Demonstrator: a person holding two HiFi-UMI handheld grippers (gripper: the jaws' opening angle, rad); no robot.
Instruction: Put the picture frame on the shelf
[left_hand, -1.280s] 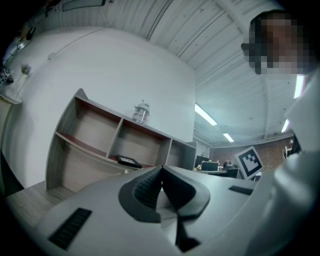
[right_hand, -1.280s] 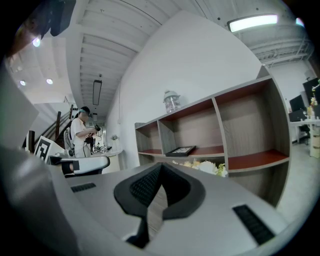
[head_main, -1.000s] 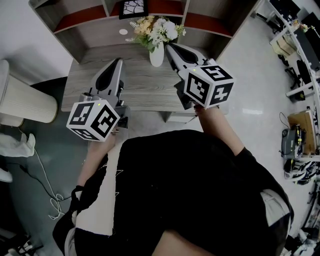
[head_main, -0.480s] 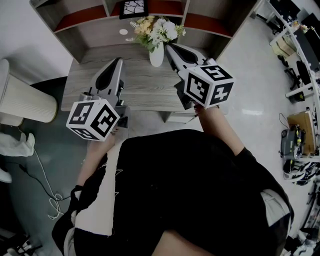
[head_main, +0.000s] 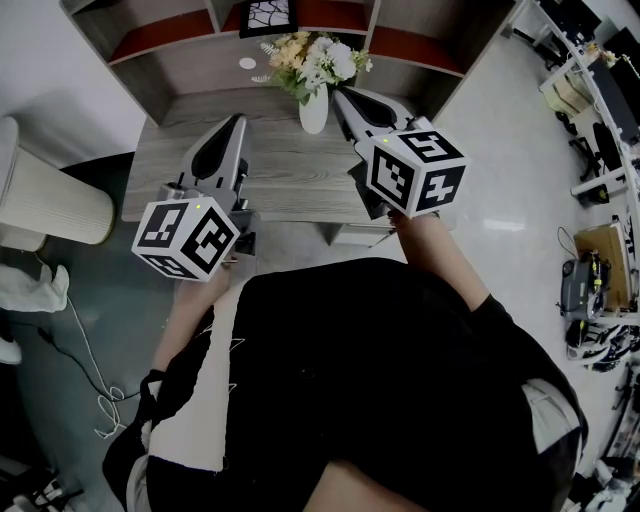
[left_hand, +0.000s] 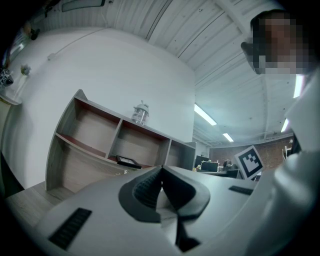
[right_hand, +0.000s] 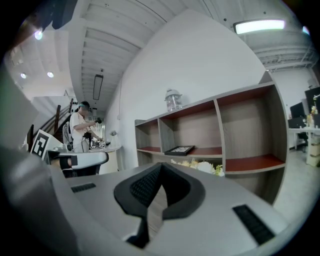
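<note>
The black picture frame (head_main: 266, 15) lies flat in the middle compartment of the wooden shelf (head_main: 215, 25) behind the desk. It also shows in the left gripper view as the frame (left_hand: 128, 161) and in the right gripper view as the frame (right_hand: 180, 149). My left gripper (head_main: 238, 122) hovers over the desk's left part, jaws shut and empty. My right gripper (head_main: 340, 95) is held beside the vase, also shut with nothing in it. Both point toward the shelf, well short of the frame.
A white vase of flowers (head_main: 313, 110) stands mid-desk between the grippers. A small white disc (head_main: 246, 63) lies near the shelf base. A glass jar (right_hand: 172, 100) tops the shelf. A pale round bin (head_main: 50, 200) stands left of the grey desk (head_main: 290, 170). A person (right_hand: 80, 127) stands far off.
</note>
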